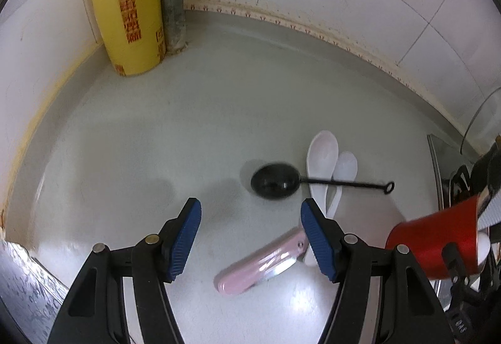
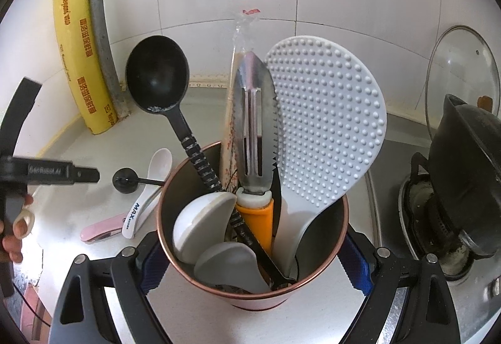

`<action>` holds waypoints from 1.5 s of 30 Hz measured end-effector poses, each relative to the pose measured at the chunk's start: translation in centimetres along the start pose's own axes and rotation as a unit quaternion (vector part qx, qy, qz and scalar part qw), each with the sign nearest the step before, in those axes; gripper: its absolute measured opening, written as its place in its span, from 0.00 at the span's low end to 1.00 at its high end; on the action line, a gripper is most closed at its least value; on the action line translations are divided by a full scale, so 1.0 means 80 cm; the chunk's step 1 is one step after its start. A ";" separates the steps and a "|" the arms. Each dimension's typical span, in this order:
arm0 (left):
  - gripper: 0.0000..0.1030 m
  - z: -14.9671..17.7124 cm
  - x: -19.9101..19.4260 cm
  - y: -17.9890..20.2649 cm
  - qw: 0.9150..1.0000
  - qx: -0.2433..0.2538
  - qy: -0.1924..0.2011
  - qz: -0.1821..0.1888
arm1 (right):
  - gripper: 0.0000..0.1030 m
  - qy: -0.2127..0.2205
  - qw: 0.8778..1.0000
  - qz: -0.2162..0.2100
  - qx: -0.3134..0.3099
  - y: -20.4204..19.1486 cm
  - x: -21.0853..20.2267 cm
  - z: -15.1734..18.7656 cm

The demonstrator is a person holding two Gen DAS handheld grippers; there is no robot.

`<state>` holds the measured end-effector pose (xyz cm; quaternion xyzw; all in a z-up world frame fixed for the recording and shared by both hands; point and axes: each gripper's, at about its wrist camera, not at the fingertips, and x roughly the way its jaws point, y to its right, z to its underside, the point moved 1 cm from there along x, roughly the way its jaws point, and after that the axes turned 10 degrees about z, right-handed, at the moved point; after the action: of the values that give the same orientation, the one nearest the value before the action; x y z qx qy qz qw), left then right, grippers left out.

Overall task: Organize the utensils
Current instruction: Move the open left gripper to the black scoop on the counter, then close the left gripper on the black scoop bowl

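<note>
1. Left gripper (image 1: 250,234), released and empty, hovers over the bench (image 1: 125,156).
2. Pink peeler (image 1: 260,262) lies just below it, slanting toward the red cup (image 1: 432,243).
3. Beyond it, black scoop (image 1: 275,181) crosses white spoons (image 1: 322,156).
4. Right gripper (image 2: 253,269) apparently clasps that cup.

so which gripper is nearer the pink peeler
Left. The left gripper hangs open just above the pink peeler, whose upper end sits by its right finger. The right gripper is off to the side, clamped on the cup.
</note>
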<state>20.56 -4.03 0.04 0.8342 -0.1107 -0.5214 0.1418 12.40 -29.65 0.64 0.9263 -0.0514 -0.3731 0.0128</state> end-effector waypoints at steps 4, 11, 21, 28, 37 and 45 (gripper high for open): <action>0.65 -0.021 0.002 0.010 1.000 0.016 0.004 -0.002 | 0.90 0.000 1.000 -0.004 0.004 -0.001 0.001 0.001; 0.65 -0.049 0.027 0.028 0.999 0.035 -0.013 0.013 | 0.90 -0.002 1.000 -0.009 0.008 -0.003 0.007 0.001; 0.65 -0.013 0.060 0.007 0.998 0.033 -0.057 0.017 | 0.90 -0.001 1.000 -0.008 0.007 0.008 0.005 0.001; 0.65 -0.010 0.068 0.004 0.997 0.001 -0.057 0.048 | 0.90 -0.002 1.000 -0.006 0.005 0.005 0.004 0.001; 0.65 -0.030 0.072 -0.020 0.992 -0.079 -0.045 0.082 | 0.90 -0.002 1.000 -0.004 0.003 0.003 0.003 0.001; 0.47 -0.017 0.082 -0.013 0.992 -0.087 -0.053 0.079 | 0.90 -0.001 1.000 -0.002 0.004 0.003 0.000 0.002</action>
<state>24.65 -5.11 -5.28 0.7786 -0.1380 -0.5593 0.2489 12.24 -29.87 0.57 0.9262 -0.0512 -0.3735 0.0081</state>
